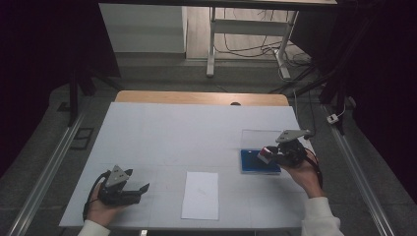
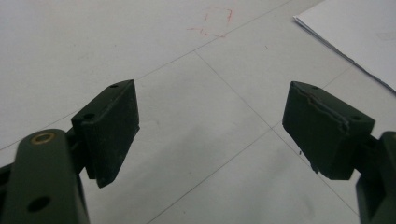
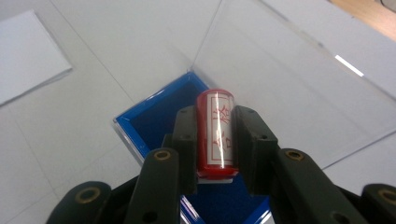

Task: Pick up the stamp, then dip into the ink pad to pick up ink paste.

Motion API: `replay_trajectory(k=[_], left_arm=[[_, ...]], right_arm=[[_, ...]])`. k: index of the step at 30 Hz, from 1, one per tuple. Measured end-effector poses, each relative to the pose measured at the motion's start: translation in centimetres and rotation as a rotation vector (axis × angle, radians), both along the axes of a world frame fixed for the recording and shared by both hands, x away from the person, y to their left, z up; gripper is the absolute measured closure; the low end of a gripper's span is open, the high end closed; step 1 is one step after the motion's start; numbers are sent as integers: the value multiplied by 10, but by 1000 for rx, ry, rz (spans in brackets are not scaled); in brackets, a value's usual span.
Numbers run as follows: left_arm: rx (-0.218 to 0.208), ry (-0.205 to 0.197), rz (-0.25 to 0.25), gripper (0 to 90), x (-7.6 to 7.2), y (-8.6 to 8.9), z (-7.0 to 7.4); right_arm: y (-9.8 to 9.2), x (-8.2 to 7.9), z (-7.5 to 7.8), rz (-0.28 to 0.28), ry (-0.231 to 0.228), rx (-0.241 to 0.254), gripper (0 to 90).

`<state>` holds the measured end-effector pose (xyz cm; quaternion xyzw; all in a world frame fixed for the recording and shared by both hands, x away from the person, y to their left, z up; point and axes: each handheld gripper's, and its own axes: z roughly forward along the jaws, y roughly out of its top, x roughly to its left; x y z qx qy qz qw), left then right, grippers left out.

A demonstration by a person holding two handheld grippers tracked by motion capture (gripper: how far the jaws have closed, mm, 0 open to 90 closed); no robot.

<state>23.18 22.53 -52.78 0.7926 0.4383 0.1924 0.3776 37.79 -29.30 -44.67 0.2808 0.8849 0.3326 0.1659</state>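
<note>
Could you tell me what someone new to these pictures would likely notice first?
Probably the red cylindrical stamp clamped in the right gripper, held above the blue case with its clear lid open, at the table's right. Next, the white sheet of paper near the front edge, and the left gripper, open over bare table.

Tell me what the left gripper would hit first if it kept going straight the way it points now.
Probably the white paper sheet. The left gripper, jaws open and holding nothing, points along the table toward it. In its own view bare tabletop lies between the jaws, with the sheet's corner ahead to one side, so the line is uncertain.
</note>
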Motion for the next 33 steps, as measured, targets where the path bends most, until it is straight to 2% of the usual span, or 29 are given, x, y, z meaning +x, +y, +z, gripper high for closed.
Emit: replay_trajectory(k=[5,14,18,22,26,33], left_arm=[[2,-3,3,190,0,-1,0],[2,-2,3,190,0,0,0],[1,-4,3,190,0,0,0],[4,-4,4,190,0,0,0],[5,-4,4,190,0,0,0],[4,-4,4,191,0,0,0]], right_arm=[[0,-7,16,3,-36,36,701],[3,-9,21,2,-50,33,701],[6,-10,23,-2,-55,7,701],[15,-10,23,-6,-55,-40,701],[23,-7,17,1,-42,-93,701],[29,-4,9,-11,-20,-138,700]])
